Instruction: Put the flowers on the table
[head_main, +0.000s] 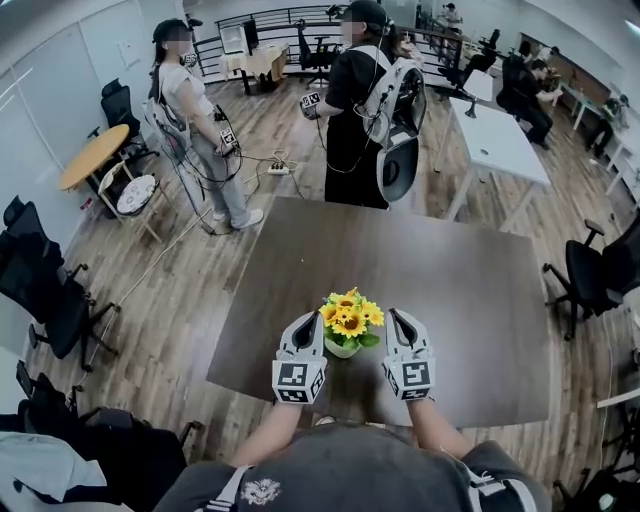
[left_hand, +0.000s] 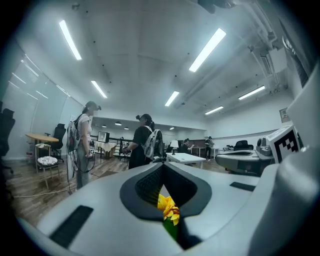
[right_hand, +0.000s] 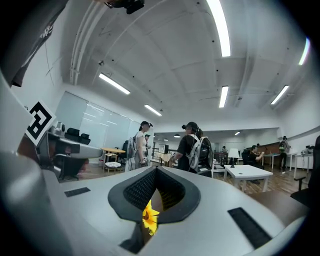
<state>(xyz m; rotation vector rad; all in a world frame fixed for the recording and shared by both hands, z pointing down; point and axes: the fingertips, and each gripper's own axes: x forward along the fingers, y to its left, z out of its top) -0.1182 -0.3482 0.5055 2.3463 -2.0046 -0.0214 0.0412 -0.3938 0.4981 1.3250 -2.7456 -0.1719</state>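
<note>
Low in the middle of the head view, the left hand-held gripper (head_main: 305, 325) and the right hand-held gripper (head_main: 400, 322) are pointing away from the holder, each with jaws pinched together on nothing. The flowers (head_main: 350, 317) are standing upright in their small pot (head_main: 342, 349) between the two, on the near part of the dark desk (head_main: 470, 290). The pot is sitting slightly nearer the left one; I cannot tell whether they are touching. Toward the top, a person in black (head_main: 355, 110) is standing beyond the desk.

Flowers (head_main: 349, 318) seemingly on table (head_main: 480, 290), between 2 hand-held grippers (head_main: 312, 320) (head_main: 398, 318).
</note>
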